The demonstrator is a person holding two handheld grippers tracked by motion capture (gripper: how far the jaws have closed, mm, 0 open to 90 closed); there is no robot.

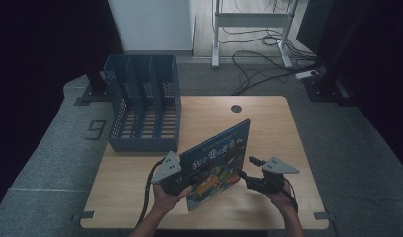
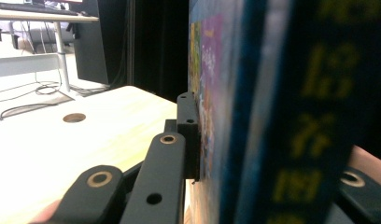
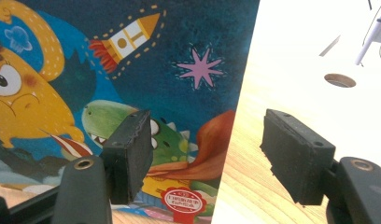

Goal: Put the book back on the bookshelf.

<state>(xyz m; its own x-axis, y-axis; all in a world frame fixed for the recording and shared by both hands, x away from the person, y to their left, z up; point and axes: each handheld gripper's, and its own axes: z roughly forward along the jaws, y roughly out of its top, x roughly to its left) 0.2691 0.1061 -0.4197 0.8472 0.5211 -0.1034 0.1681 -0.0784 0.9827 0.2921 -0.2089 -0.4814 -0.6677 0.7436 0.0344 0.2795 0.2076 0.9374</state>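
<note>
High view: the left gripper [image 1: 182,183] clamps the picture book [image 1: 217,160] by its near-left edge, tilting it up off the table [image 1: 268,118] near the blue file rack [image 1: 140,103]; the right gripper [image 1: 246,168], jaws apart, waits beside its right edge, probably to steady it.

Book [image 1: 217,160]: dark blue cover, yellow title, orange and green cartoon figures, pink star. Rack [image 1: 140,103]: blue, perforated. Table [image 1: 268,123]: light wood.
</note>
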